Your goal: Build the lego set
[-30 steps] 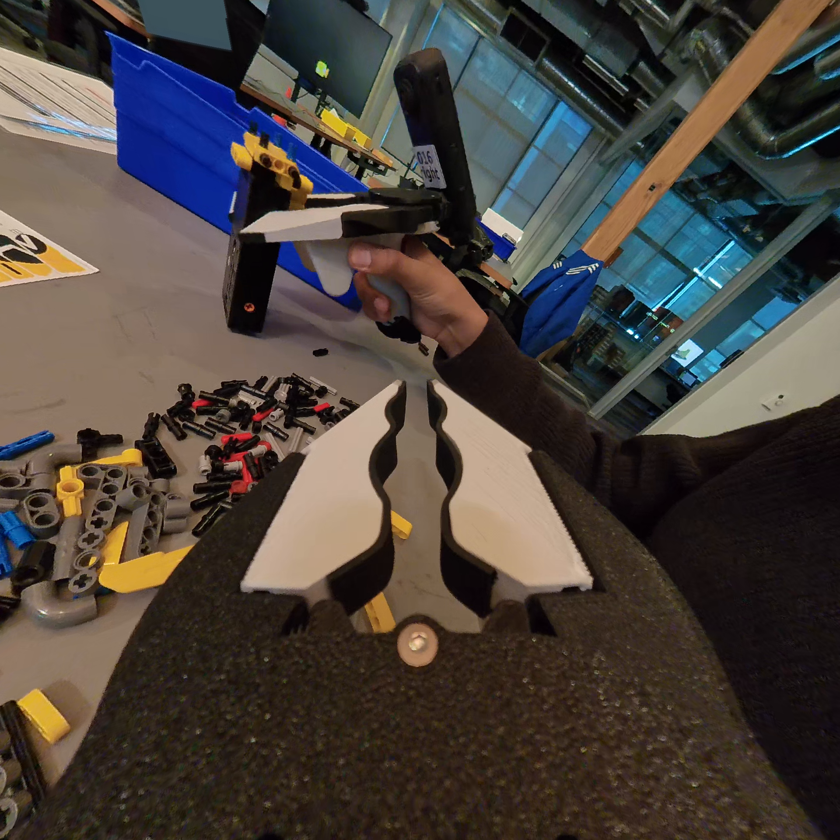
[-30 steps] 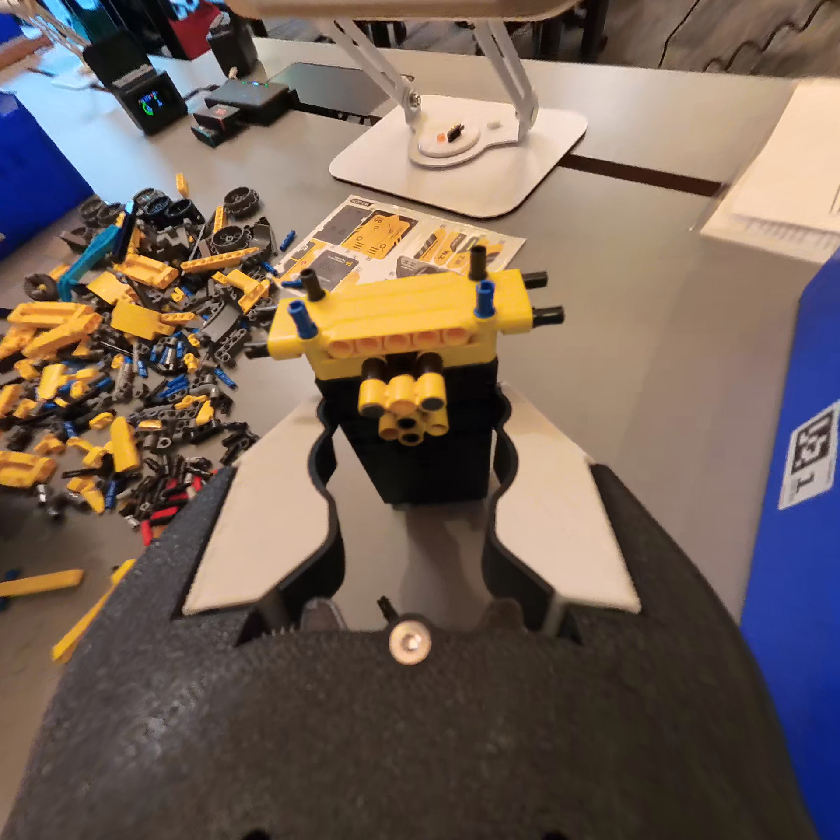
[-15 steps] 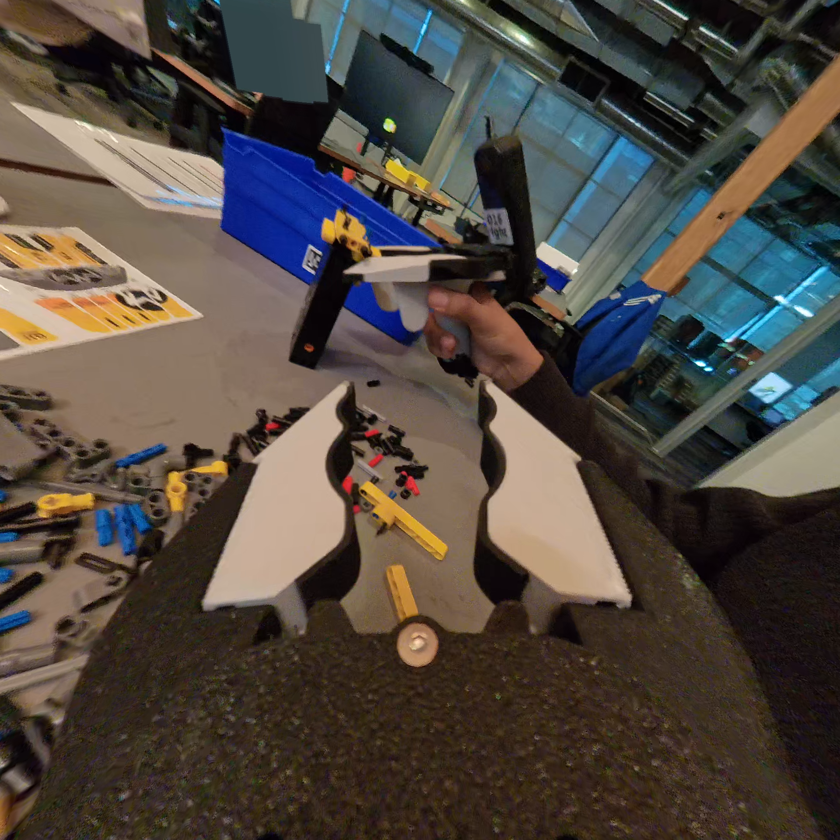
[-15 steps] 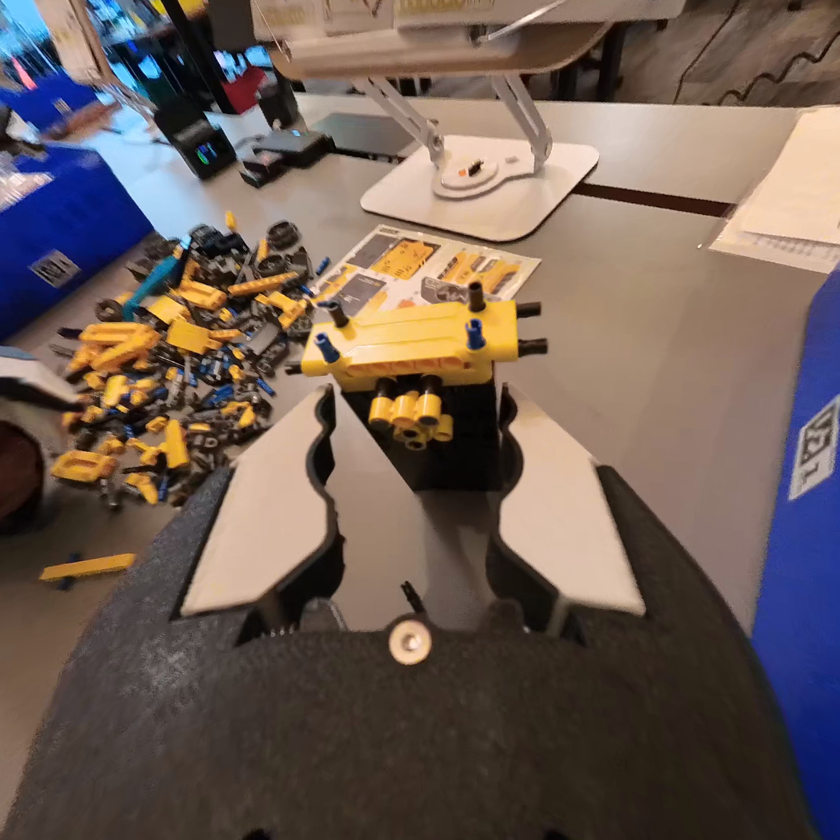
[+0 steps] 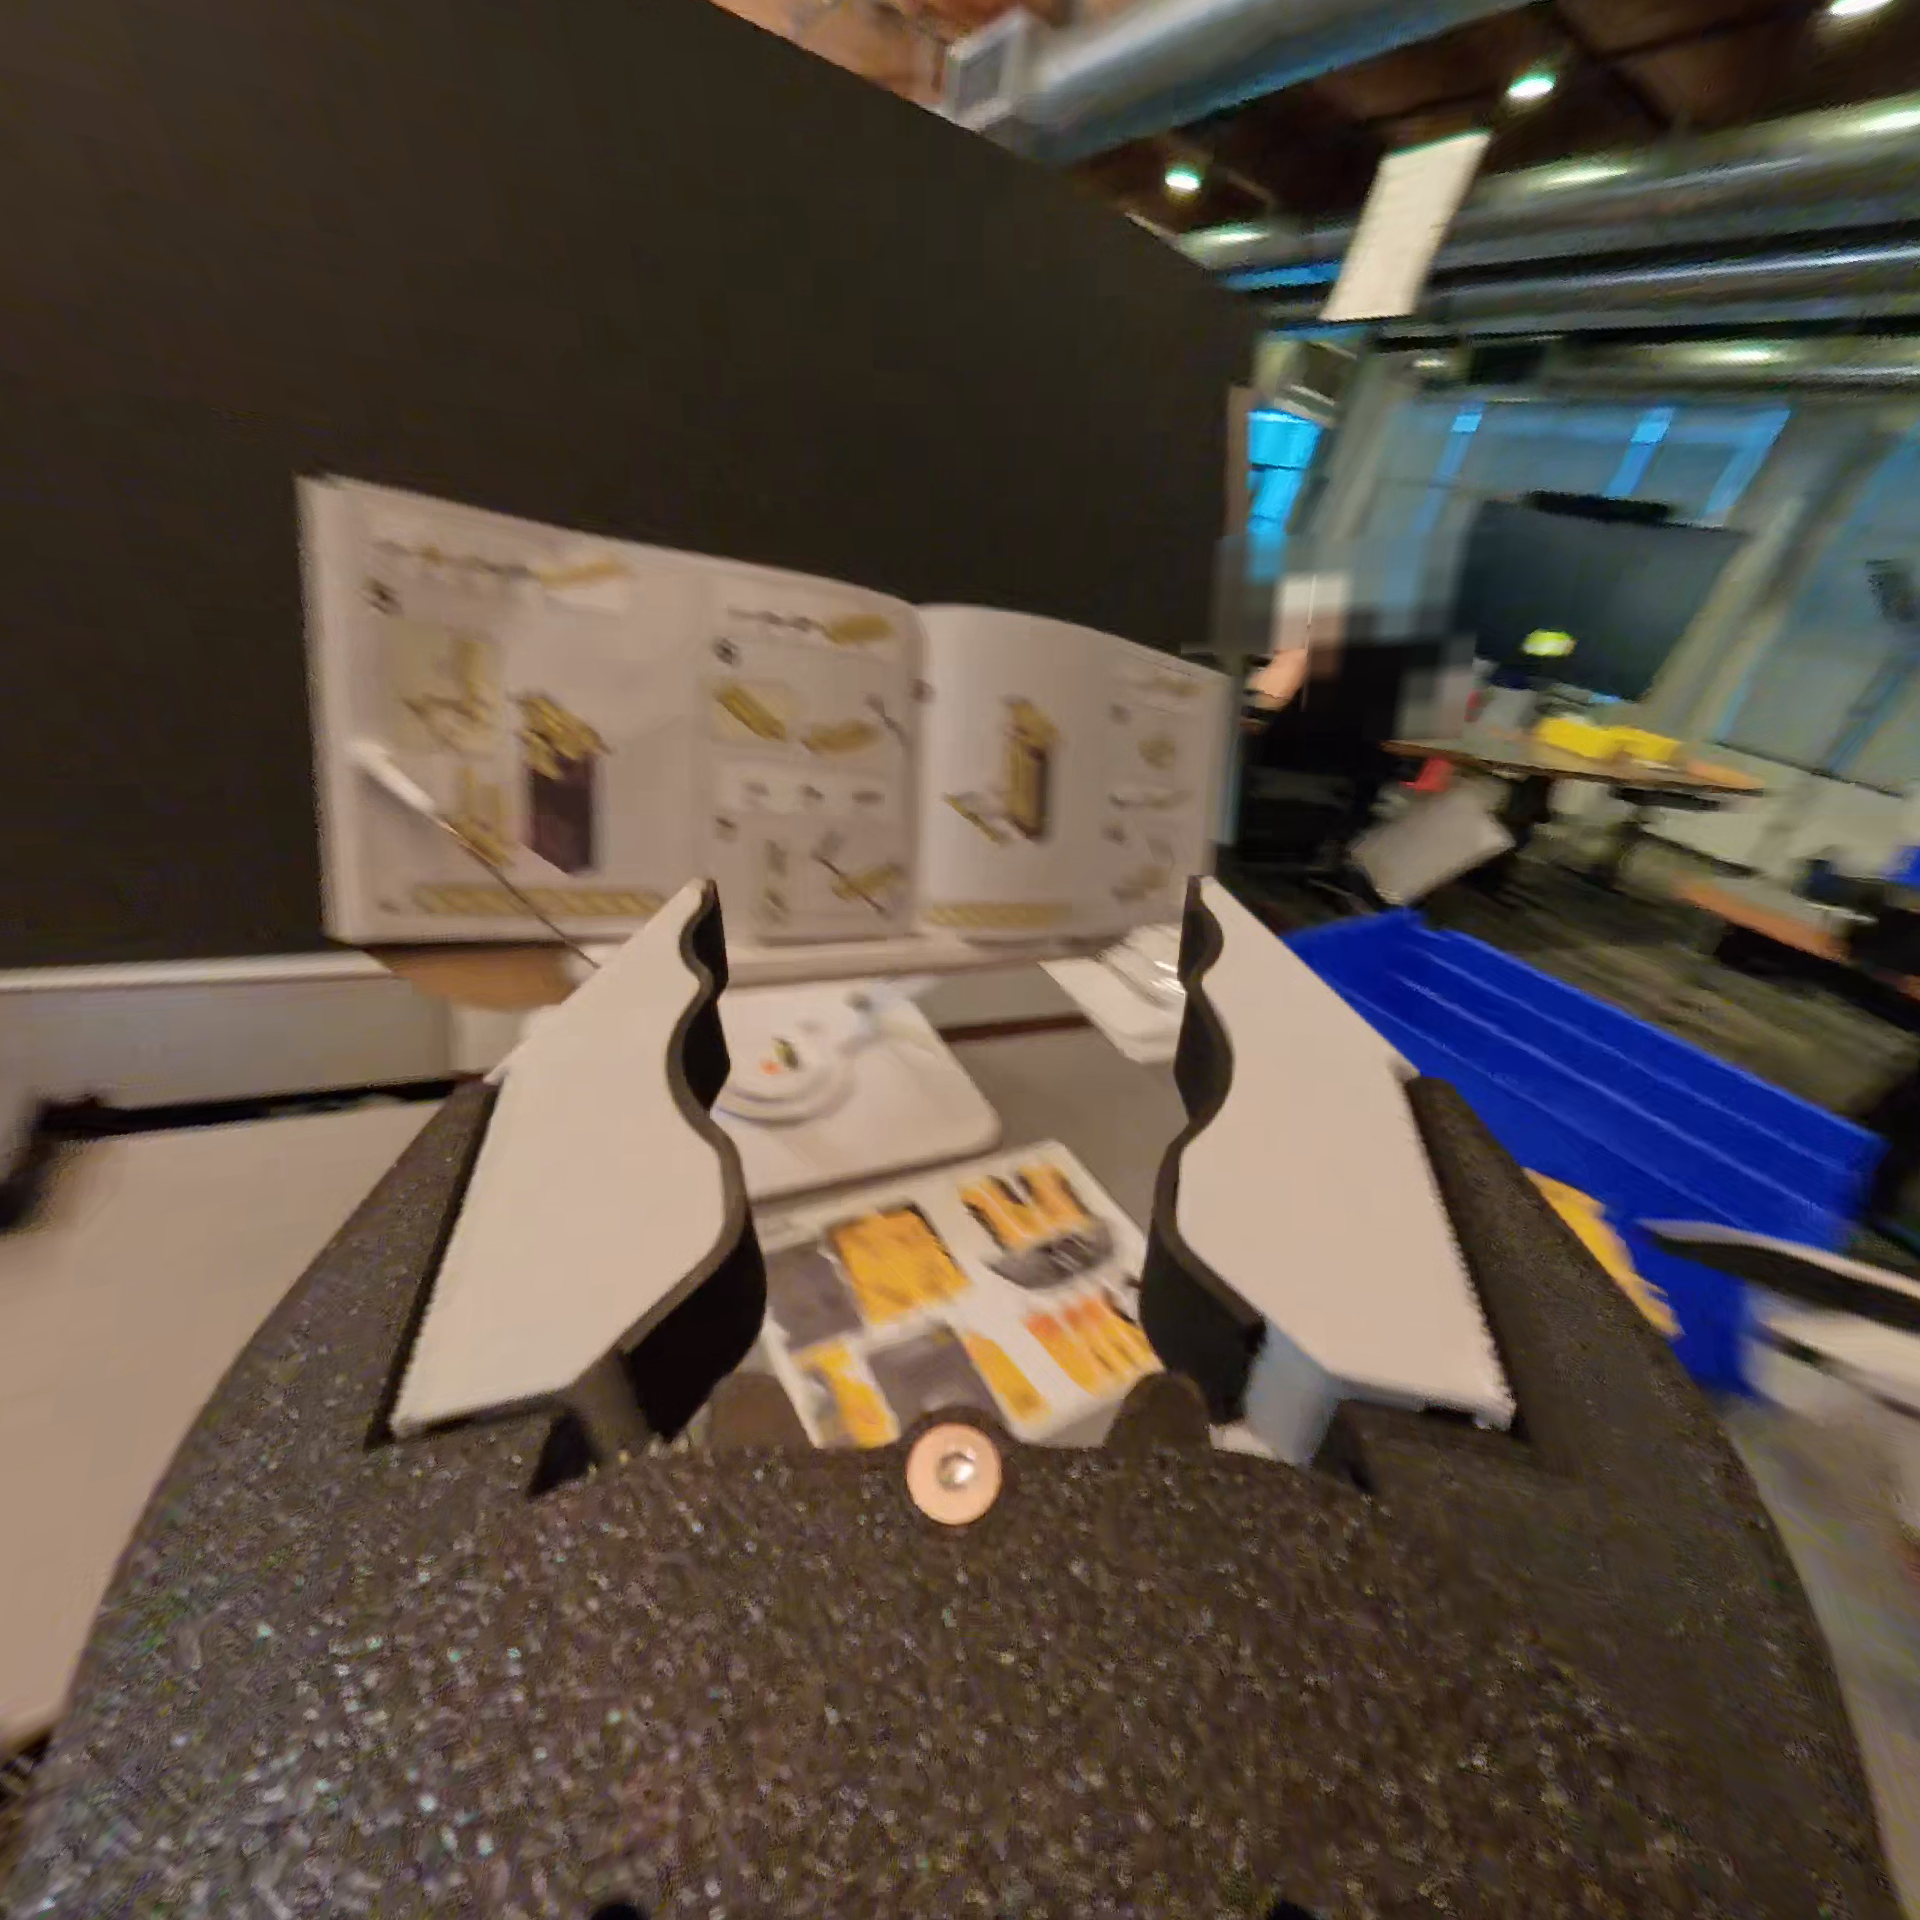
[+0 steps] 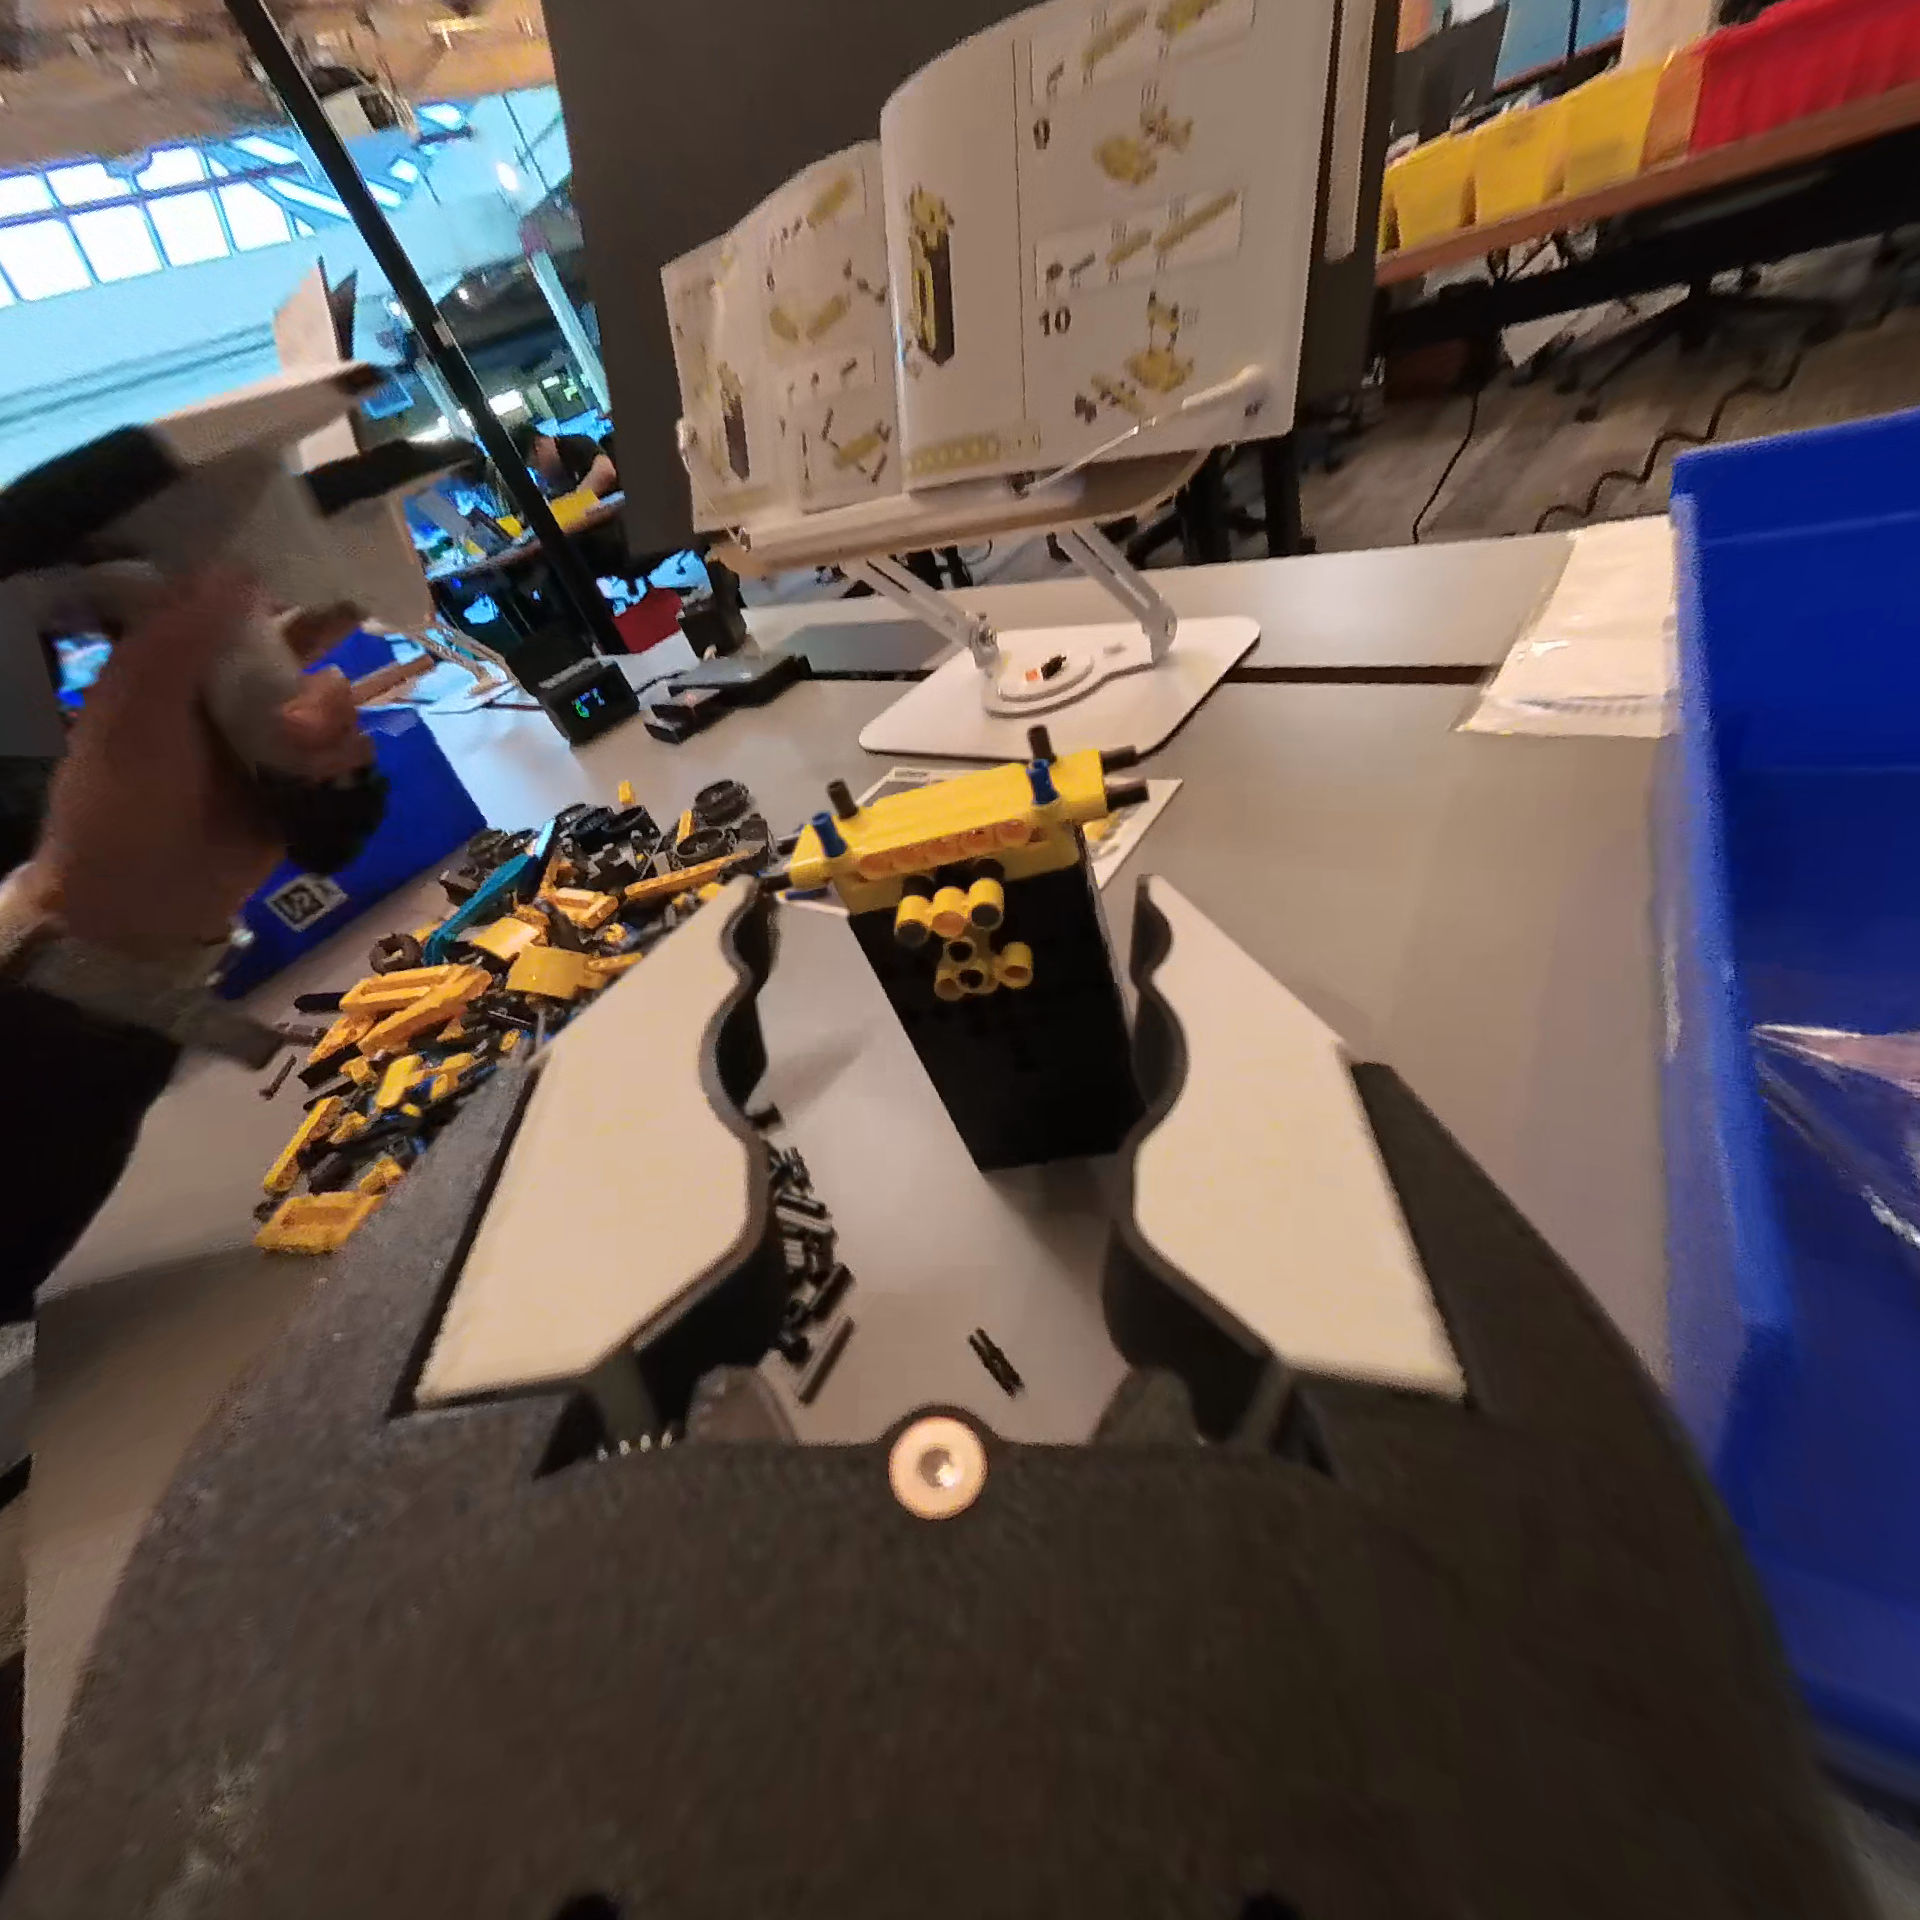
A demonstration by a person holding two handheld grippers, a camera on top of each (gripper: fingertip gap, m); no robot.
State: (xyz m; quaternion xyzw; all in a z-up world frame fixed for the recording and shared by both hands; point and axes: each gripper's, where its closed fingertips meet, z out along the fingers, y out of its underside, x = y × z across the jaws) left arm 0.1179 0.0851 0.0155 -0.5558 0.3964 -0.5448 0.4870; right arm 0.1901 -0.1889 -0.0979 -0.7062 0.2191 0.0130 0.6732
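A black brick assembly with a yellow beam top [image 6: 997,1039] stands a little tilted on the grey table [image 6: 1351,852]. My right gripper [image 6: 948,894] is open around it; the assembly sits close against the right finger [image 6: 1247,1143], clear of the left one. My left gripper [image 5: 951,904] is open and empty, held up in the air and pointing at an open instruction booklet [image 5: 727,748] on a stand. A hand holds it at the left of the right wrist view [image 6: 312,416], above a pile of yellow, black and blue loose pieces [image 6: 468,987].
The booklet [image 6: 1039,270] rests on a white stand with a flat base [image 6: 1070,675]. A sticker sheet [image 5: 966,1278] lies below my left gripper. A blue bin [image 6: 1797,935] stands close on the right. Small black pins [image 6: 810,1247] lie beneath my right gripper. Small dark devices [image 6: 592,696] sit at the back.
My right gripper has opened and let go of the assembly, which now stands on the table. My left gripper has opened wide and swung up from the loose pieces toward the booklet.
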